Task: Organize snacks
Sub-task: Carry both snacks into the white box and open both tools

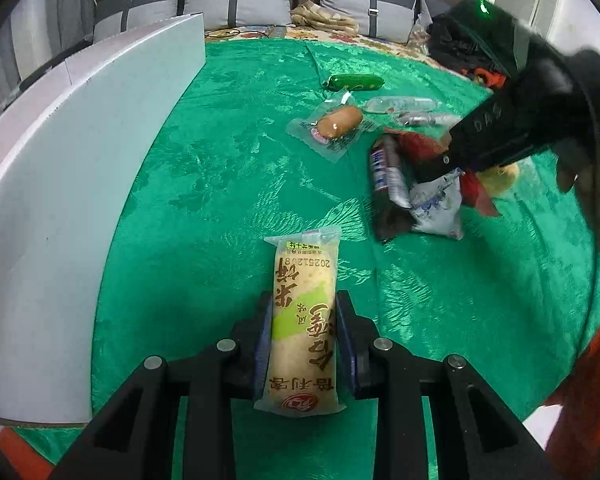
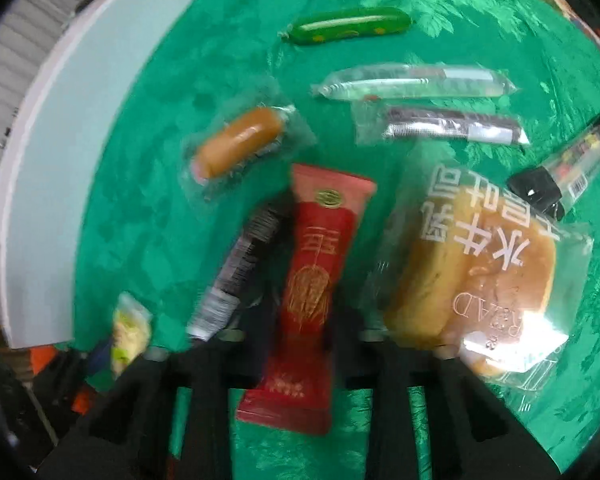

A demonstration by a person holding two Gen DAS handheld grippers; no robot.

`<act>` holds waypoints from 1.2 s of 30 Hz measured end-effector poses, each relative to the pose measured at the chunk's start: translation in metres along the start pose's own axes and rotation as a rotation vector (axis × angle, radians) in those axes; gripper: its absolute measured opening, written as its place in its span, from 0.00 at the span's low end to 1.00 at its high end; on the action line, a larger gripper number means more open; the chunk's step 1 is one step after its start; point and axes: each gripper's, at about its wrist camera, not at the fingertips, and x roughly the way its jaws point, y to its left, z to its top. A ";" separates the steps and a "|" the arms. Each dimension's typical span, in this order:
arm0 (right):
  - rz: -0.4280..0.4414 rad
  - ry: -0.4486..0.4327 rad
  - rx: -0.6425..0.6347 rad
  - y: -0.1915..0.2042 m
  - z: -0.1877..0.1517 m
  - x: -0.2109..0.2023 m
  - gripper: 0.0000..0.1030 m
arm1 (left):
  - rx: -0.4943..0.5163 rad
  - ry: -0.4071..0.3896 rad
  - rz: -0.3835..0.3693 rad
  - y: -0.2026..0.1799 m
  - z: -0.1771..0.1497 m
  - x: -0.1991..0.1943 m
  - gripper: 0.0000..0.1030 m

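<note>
My left gripper point(image 1: 303, 305) is shut on a beige rice-cracker packet point(image 1: 303, 320) and holds it over the green cloth point(image 1: 220, 200). My right gripper point(image 2: 306, 312) is shut on a red snack packet point(image 2: 310, 296); it also shows in the left wrist view point(image 1: 452, 152) over the snack pile. On the cloth lie a green sausage point(image 2: 350, 25), a brown wrapped sausage point(image 2: 238, 144), a clear stick packet point(image 2: 412, 82), a dark stick packet point(image 2: 452, 128), a bread bag point(image 2: 472, 276) and a silver-black bar point(image 2: 240, 276).
A white board point(image 1: 80, 160) stands along the left edge of the cloth. A dark box with a clear sleeve point(image 2: 564, 164) lies at the right. Grey cushions point(image 1: 236, 4) line the back. A black-and-white packet point(image 1: 388, 184) and a silver packet point(image 1: 440, 204) lie in the pile.
</note>
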 end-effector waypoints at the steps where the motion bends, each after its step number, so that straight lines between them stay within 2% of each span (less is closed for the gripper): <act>1: 0.006 -0.027 0.013 -0.003 -0.001 -0.004 0.15 | -0.010 -0.007 -0.012 0.001 -0.001 -0.004 0.28; 5: 0.048 -0.162 0.033 -0.012 -0.010 -0.047 0.15 | -0.077 -0.059 -0.103 0.001 0.005 -0.028 0.28; 8: 0.067 -0.201 0.059 -0.018 -0.016 -0.067 0.15 | -0.133 -0.085 -0.168 0.002 0.010 -0.047 0.28; 11: 0.142 -0.255 0.018 0.010 -0.017 -0.094 0.15 | -0.227 -0.150 -0.224 0.024 0.026 -0.083 0.28; 12: 0.177 -0.272 -0.001 0.026 -0.014 -0.102 0.15 | -0.254 -0.183 -0.213 0.039 0.034 -0.099 0.28; 15: 0.312 -0.333 -0.097 0.088 0.000 -0.134 0.15 | -0.285 -0.250 -0.119 0.082 0.055 -0.135 0.28; 17: 0.401 -0.349 -0.167 0.138 0.011 -0.148 0.15 | -0.300 -0.271 -0.009 0.120 0.069 -0.153 0.28; 20: 0.463 -0.330 -0.241 0.198 0.027 -0.145 0.15 | -0.307 -0.204 0.115 0.174 0.082 -0.149 0.28; 21: 0.469 -0.328 -0.260 0.217 0.031 -0.142 0.21 | -0.308 -0.160 0.181 0.188 0.083 -0.140 0.34; 22: 0.480 -0.316 -0.274 0.236 0.037 -0.135 0.31 | -0.313 -0.120 0.232 0.200 0.081 -0.131 0.53; 23: 0.491 -0.305 -0.272 0.246 0.040 -0.129 0.42 | -0.318 -0.095 0.259 0.208 0.079 -0.125 0.64; 24: 0.508 -0.301 -0.259 0.250 0.042 -0.124 0.60 | -0.323 -0.080 0.275 0.215 0.076 -0.121 0.76; 26: 0.527 -0.346 -0.235 0.243 0.037 -0.126 0.62 | -0.328 -0.080 0.315 0.223 0.066 -0.121 0.77; 28: 0.490 -0.405 -0.245 0.230 0.020 -0.133 0.66 | -0.325 -0.092 0.349 0.222 0.055 -0.123 0.77; 30: 0.383 -0.472 -0.260 0.207 0.002 -0.133 0.67 | -0.315 -0.143 0.352 0.211 0.051 -0.124 0.77; 33: 0.168 -0.565 -0.263 0.149 -0.030 -0.120 0.69 | -0.265 -0.216 0.314 0.194 0.051 -0.127 0.77; 36: -0.021 -0.602 -0.201 0.074 -0.064 -0.101 0.69 | -0.178 -0.242 0.292 0.169 0.064 -0.119 0.77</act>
